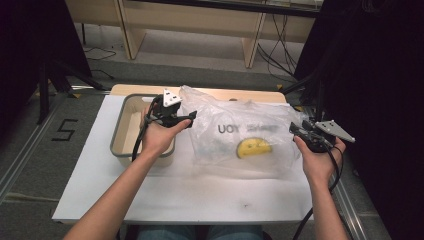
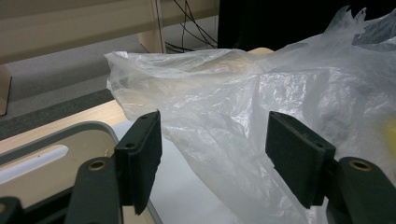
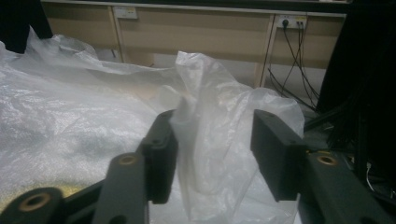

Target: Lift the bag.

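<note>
White desk [image 1: 150, 195] surface was left bare along the near edge. Across its middle a plastic bag [image 1: 240, 135] was spread, just beside a tray [image 1: 120, 145] at the left edge. The left gripper [image 1: 192, 117] and right gripper [image 1: 295, 131] were seen released at the bag's two ends.

The tabletop [image 1: 165, 195] is a white sheet over a pale wooden board whose far edge shows past the white. A clear plastic bag [image 1: 235, 135] lies crumpled on it, with dark lettering and a yellow round shape showing through. Just left of the bag, touching it, stands a shallow beige tray [image 1: 125, 125] with a grey rim. Near of the bag the tabletop is bare white.
</note>
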Demonstrator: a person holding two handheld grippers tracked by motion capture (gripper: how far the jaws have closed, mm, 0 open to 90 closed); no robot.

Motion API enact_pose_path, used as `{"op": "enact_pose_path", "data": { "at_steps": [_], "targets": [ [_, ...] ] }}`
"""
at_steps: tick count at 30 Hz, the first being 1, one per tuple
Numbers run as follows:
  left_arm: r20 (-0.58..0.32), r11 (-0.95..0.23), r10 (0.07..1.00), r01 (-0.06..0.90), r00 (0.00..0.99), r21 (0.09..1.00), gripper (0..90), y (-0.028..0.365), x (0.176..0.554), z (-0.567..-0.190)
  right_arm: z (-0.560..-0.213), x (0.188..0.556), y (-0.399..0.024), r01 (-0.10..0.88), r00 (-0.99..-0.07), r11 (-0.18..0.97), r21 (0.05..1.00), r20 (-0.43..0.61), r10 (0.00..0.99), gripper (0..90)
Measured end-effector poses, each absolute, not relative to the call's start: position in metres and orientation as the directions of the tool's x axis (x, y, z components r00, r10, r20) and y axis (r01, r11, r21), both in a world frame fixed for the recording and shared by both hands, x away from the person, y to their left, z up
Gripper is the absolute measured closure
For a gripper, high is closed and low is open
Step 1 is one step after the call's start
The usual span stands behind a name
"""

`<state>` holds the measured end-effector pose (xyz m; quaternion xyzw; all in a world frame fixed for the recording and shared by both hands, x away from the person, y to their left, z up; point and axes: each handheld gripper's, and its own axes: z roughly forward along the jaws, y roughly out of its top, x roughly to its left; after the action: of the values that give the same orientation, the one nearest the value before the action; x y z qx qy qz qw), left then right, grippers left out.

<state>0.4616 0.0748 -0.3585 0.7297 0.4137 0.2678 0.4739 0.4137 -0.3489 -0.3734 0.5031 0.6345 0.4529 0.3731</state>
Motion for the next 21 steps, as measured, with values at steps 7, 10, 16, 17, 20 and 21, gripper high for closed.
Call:
{"op": "enact_pose_path", "data": {
  "at_steps": [7, 10, 16, 17, 20, 21],
  "targets": [
    [0.000, -0.212, 0.858, 0.353, 0.514, 0.912, 36.0, 0.076, 0.459, -0.361, -0.373, 0.409, -0.348, 0.271, -0.255, 0.089, 0.958, -0.018, 0.967, 29.6],
    [0.002, -0.214, 0.857, 0.353, 0.516, 0.911, 36.0, 0.076, 0.458, -0.361, -0.372, 0.407, -0.347, 0.260, -0.270, 0.087, 0.962, -0.014, 0.963, 25.0],
    [0.004, -0.214, 0.855, 0.347, 0.518, 0.913, 36.0, 0.076, 0.456, -0.361, -0.371, 0.403, -0.345, 0.244, -0.289, 0.088, 0.966, -0.014, 0.957, 21.0],
    [0.004, -0.215, 0.855, 0.347, 0.519, 0.913, 35.9, 0.076, 0.455, -0.362, -0.371, 0.402, -0.345, 0.243, -0.292, 0.091, 0.966, -0.016, 0.956, 20.6],
    [0.011, -0.225, 0.850, 0.345, 0.526, 0.911, 35.7, 0.076, 0.452, -0.363, -0.371, 0.399, -0.344, 0.242, -0.300, 0.095, 0.966, -0.019, 0.954, 19.4],
    [0.014, -0.228, 0.850, 0.344, 0.527, 0.911, 35.5, 0.076, 0.452, -0.364, -0.371, 0.398, -0.344, 0.244, -0.303, 0.099, 0.965, -0.021, 0.953, 19.1]
  ]
}}
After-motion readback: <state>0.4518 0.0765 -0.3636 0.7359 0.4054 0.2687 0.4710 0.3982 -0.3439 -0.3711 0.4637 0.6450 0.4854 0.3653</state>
